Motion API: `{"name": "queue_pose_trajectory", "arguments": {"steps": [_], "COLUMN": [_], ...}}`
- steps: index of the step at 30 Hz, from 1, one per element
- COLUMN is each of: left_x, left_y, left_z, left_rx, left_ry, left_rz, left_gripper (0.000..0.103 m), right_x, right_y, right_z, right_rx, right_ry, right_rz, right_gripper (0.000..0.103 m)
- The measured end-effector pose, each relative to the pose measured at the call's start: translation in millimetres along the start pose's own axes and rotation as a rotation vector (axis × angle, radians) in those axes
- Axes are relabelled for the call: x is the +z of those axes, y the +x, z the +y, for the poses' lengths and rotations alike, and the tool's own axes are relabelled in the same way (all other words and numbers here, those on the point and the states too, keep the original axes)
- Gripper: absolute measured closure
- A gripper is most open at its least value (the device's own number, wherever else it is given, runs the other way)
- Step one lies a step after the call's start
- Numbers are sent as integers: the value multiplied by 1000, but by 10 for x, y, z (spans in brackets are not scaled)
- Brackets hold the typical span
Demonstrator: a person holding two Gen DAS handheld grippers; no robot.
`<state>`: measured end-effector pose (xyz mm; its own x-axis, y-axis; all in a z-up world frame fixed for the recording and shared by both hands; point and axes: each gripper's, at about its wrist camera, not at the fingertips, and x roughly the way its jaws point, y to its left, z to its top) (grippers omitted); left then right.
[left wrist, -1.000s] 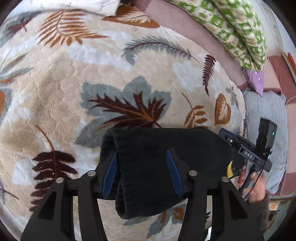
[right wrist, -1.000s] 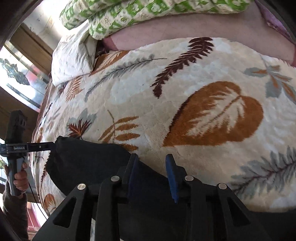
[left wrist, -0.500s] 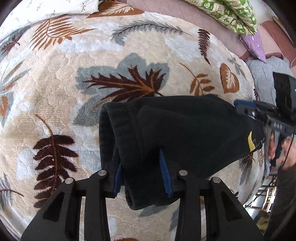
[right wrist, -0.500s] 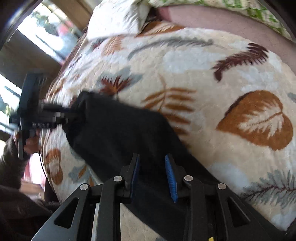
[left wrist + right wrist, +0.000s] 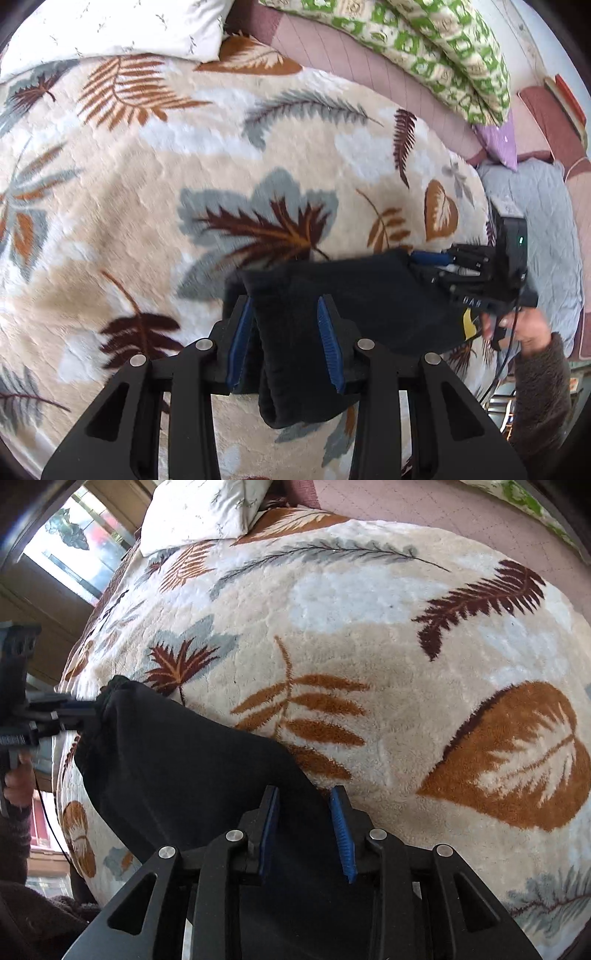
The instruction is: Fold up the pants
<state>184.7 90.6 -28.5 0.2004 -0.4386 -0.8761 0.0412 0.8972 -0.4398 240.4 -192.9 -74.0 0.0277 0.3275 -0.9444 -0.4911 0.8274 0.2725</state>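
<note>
The black pants hang stretched between my two grippers above a leaf-patterned blanket. My left gripper is shut on a thick folded end of the pants, with a fold drooping below the fingers. My right gripper is shut on the other end of the pants. In the left wrist view the right gripper shows at the right, clamping the far corner. In the right wrist view the left gripper shows at the left edge, holding the far corner.
A white pillow and a green patterned quilt lie at the head of the bed. A grey quilted cover lies right of the blanket. A window is at the far left in the right wrist view.
Both grippers have kept their hold on the pants. The pants rose, then came back down and nearer to the blanket, stretched between the two grippers.
</note>
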Motion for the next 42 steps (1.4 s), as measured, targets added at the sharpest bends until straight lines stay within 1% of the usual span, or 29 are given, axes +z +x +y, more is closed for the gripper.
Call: {"name": "queue_pose_trajectory", "arguments": {"steps": [2,4,6,7,9,10,11,12,13,15,16,19,20,21,22,23,25,27,28,29,30,32,35,36,37,38,40,42], "left_x": [77,149,184,190,194,187,180,171,163,138,121,81,70,47,22,8,-8,14,37,59,75,80,61,62,68,74,74,85], "left_y": [21,108,220,274,355,381,406,420,423,425,422,423,419,418,422,420,378,288,245,239,271,379,429,443,464,492,537,538], "left_z": [45,108,147,174,173,148,123,100,78,25,7,-16,-18,-27,-31,-28,-22,-36,-59,-76,-81,-64,-94,-99,-106,-109,-123,-128], "left_rx": [3,9,-6,-20,-50,-64,-77,-78,-74,-64,-68,-63,-58,-46,-32,-30,-18,-7,16,54,76,89,147,158,177,194,204,199], "left_ry": [-18,-48,-69,-83,-89,-86,-82,-79,-75,-57,-54,-54,-54,-51,-50,-55,-62,-56,-42,-30,-26,-32,6,14,25,33,39,37], "left_rz": [20,61,107,129,158,163,167,163,156,139,132,116,106,98,96,91,69,29,3,-11,-8,25,12,13,16,21,31,35], "left_gripper": [69,67,67,67,67,67,67,67,67,67,67,67,67,69,73,75,79,79,79,79,79,79,79,79,79,79,78,78], "right_x": [5,22,21,3,-22,-28,-29,-24,-19,28,49,88,89,84,56,32,-1,-32,-41,-38,-26,-9,0,13,35,63,76,81], "right_y": [38,68,61,47,29,19,11,9,-9,-9,10,89,93,86,64,52,21,-40,-98,-199,-286,-386,-270,-226,-182,-147,-78,38], "right_z": [58,122,218,278,327,323,291,265,224,181,175,206,207,220,238,276,361,440,477,499,484,396,317,315,312,285,236,204], "right_rx": [-15,-35,-60,-67,-101,-104,-86,-70,-65,-43,-44,-53,-53,-50,-41,-65,-113,-170,-202,-221,-217,-217,-219,-224,-246,-235,-238,-250], "right_ry": [-37,-84,-150,-187,-220,-216,-196,-179,-156,-123,-115,-126,-129,-136,-157,-190,-230,-257,-269,-267,-247,-201,-170,-166,-163,-148,-133,-122], "right_rz": [12,13,4,-2,-18,-27,-27,-22,-32,-47,-46,-35,-35,-39,-40,-41,-57,-84,-110,-147,-177,-224,-205,-204,-217,-214,-206,-189], "right_gripper": [71,72,84,89,92,92,92,91,87,86,83,81,82,83,92,94,95,96,96,97,98,98,98,98,98,98,98,95]}}
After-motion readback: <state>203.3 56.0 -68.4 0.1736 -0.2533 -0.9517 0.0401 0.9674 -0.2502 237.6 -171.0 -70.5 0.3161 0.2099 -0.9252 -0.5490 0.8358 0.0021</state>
